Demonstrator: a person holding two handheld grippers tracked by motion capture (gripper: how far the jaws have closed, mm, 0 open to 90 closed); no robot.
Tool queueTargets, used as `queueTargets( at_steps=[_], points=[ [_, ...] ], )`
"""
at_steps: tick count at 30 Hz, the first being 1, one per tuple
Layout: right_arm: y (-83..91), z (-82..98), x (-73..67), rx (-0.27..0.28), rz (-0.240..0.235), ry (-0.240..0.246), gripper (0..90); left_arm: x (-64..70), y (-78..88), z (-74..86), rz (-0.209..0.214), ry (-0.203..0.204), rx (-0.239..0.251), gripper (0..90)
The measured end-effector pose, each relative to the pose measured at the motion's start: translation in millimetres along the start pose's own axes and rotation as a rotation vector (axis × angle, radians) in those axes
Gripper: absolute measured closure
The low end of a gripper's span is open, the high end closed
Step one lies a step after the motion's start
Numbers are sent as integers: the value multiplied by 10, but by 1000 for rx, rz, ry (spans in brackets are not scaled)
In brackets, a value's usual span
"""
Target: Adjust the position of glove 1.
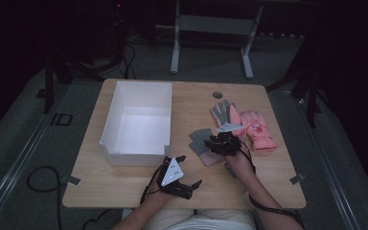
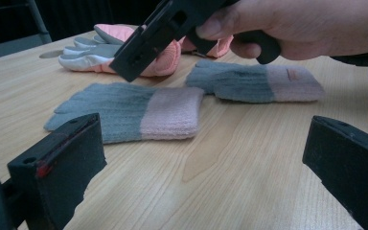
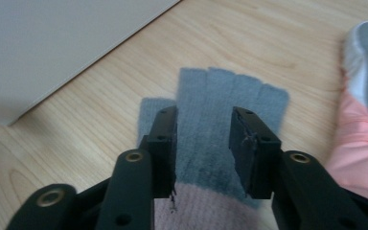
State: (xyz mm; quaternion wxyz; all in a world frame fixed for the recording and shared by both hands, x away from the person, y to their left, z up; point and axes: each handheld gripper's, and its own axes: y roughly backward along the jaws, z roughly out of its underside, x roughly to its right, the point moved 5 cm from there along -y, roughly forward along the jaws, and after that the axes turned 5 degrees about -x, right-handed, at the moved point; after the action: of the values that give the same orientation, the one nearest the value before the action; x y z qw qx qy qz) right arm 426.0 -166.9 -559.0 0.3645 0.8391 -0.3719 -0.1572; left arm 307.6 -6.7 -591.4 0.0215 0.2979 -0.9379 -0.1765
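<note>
Two grey knit gloves with pink cuffs lie on the wooden table; the nearer one (image 2: 124,112) points left and the second knit glove (image 2: 254,81) lies behind it. My right gripper (image 3: 204,115) points down over a knit glove (image 3: 230,91), its jaws partly apart astride the grey middle, with fabric showing in the gap. I cannot see the pads pinching it. From above, the right gripper (image 1: 218,143) sits right of the grey fingers (image 1: 199,140). My left gripper (image 1: 189,170) rests near the front edge, wide open and holding nothing.
A white open box (image 1: 110,120) stands at the table's left half, its wall (image 3: 52,43) close to the knit glove. A pair of pink padded gloves (image 1: 258,132) with grey palms lies to the right. A small round hole (image 1: 217,95) sits near the far edge.
</note>
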Motion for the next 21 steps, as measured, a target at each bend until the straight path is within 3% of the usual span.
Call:
queueTargets(
  at_steps=[5,11,13,14,15,21],
  points=[
    [-96,11,-5,-36,-3,14,669,-2,9,2,-2,3,7,2],
    [-233,16,27,-88,25,42,684,-6,12,2,-1,7,9,2],
    [-282,29,40,-116,30,60,677,-5,14,3,-1,9,10,2],
    [-346,63,60,-161,45,68,668,-3,13,3,-4,4,9,2],
    [-346,63,60,-161,45,68,668,-3,13,3,-4,4,9,2],
    [-377,43,44,-172,64,73,812,2,15,3,-9,0,11,2]
  ],
)
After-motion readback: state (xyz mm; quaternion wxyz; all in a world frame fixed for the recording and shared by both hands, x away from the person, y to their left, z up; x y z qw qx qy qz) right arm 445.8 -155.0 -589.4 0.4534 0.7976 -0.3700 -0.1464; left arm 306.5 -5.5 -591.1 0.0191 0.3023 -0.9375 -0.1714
